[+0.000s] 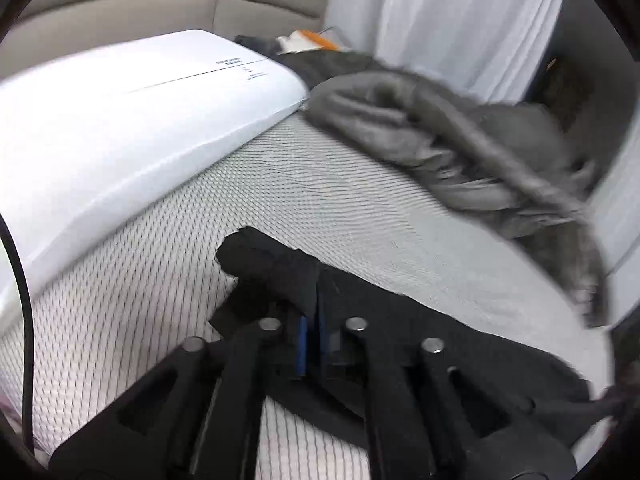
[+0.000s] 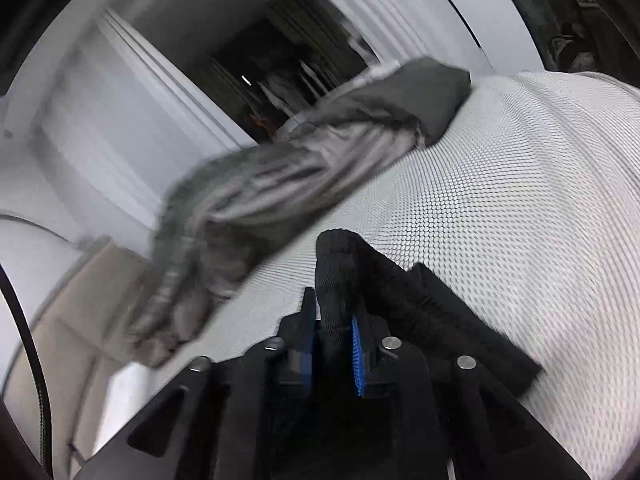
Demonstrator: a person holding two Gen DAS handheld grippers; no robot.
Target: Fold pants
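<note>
A white mesh mattress (image 1: 280, 184) carries black pants (image 1: 460, 344), long axis along its near edge. Left gripper (image 1: 314, 320) and right gripper (image 2: 336, 320) each pinch the fabric.

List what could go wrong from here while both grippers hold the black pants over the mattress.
1. The right gripper pinches only a bunched tip of the black pants; it could slip free.
2. The grey garment lies heaped close by and could get dragged in.
3. The left gripper holds a crumpled wad, risking an uneven fold.
</note>
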